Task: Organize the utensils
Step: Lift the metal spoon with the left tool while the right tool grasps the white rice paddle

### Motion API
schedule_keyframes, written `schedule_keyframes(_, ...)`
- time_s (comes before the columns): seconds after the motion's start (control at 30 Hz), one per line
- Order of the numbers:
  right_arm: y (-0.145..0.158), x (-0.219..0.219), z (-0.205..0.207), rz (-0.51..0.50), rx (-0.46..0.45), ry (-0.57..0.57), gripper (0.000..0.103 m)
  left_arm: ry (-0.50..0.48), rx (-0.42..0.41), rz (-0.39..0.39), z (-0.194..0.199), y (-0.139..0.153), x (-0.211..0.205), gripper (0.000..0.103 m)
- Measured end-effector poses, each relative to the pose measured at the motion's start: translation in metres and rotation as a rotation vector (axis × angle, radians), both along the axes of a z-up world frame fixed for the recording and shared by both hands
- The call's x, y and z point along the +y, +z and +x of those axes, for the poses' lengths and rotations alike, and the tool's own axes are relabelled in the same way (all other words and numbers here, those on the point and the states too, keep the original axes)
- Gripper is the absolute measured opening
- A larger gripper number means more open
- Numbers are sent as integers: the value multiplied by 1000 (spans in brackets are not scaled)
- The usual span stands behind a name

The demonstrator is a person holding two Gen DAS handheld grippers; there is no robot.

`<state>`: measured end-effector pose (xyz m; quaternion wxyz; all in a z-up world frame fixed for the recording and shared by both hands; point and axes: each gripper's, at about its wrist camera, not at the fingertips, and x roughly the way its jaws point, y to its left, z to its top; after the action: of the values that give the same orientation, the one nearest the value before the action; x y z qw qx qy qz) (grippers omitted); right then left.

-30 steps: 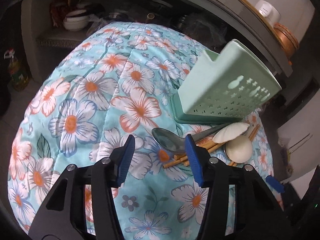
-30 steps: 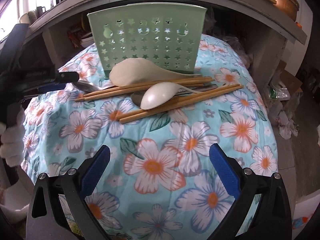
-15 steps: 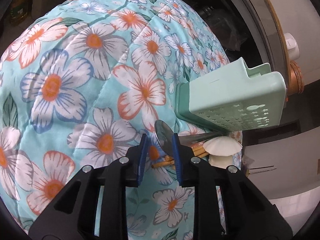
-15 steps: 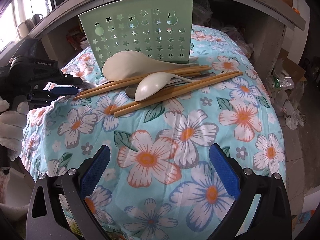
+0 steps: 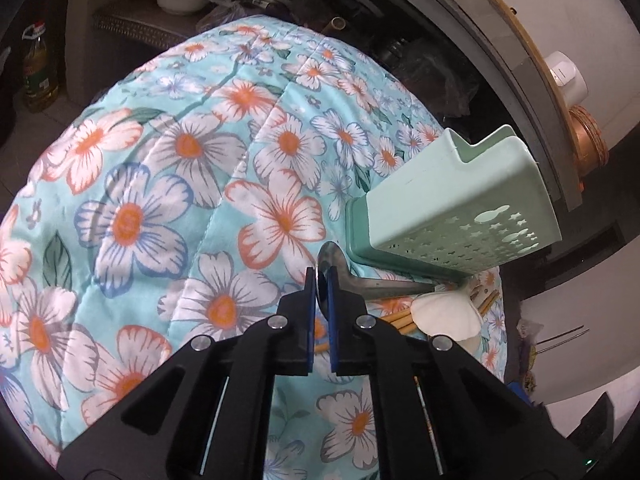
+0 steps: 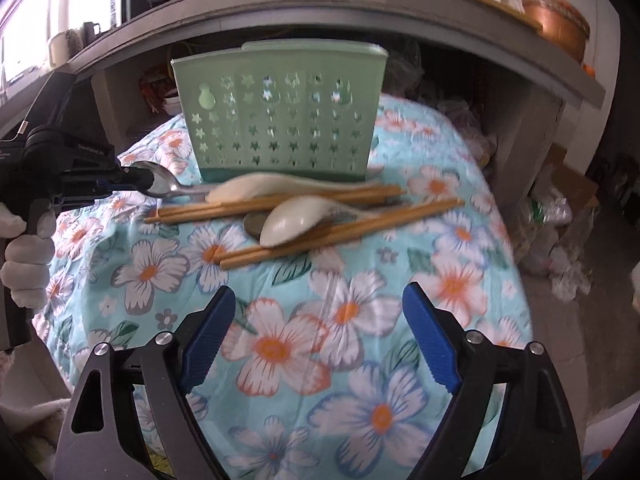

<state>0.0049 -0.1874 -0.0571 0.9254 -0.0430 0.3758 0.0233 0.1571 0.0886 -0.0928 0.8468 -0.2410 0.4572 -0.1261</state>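
Utensils lie heaped on the floral cloth before the green holder (image 6: 280, 120); the left gripper (image 5: 321, 280) has just pinched the metal spoon's (image 5: 334, 258) bowl, the right gripper (image 6: 316, 328) waits wide and empty, so lifting it holderward likely comes next

3 spoons (image 6: 296, 220), 4 chopsticks (image 6: 340, 224), 1 holder (image 6: 280, 112)
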Motion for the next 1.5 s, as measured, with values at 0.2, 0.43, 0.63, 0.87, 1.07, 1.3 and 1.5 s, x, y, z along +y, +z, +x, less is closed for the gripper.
schedule_keyframes(0.2,17,25,14,-249,-143,130,74,-23,-45,30,-7,1,2,5)
schedule_keyframes(0.43,-7,66,39,-596,-201,351,64,-52,-87,49,-11,-1,0,5)
schedule_keyframes(0.63,-38,89,50,-842,-215,523,54,-76,-114,61,-14,-2,0,5)
schedule_keyframes(0.87,-55,92,58,-960,-202,604,13,-78,-128,69,-17,-2,1,5)
schedule_keyframes(1.07,-51,92,49,-973,-258,584,7,-75,-160,91,-21,4,2,4)
schedule_keyframes(1.3,-7,76,45,-830,-310,433,4,-65,-274,175,-41,31,-3,2)
schedule_keyframes(1.5,36,41,51,-622,-329,225,4,-81,-433,265,-67,70,-14,2)
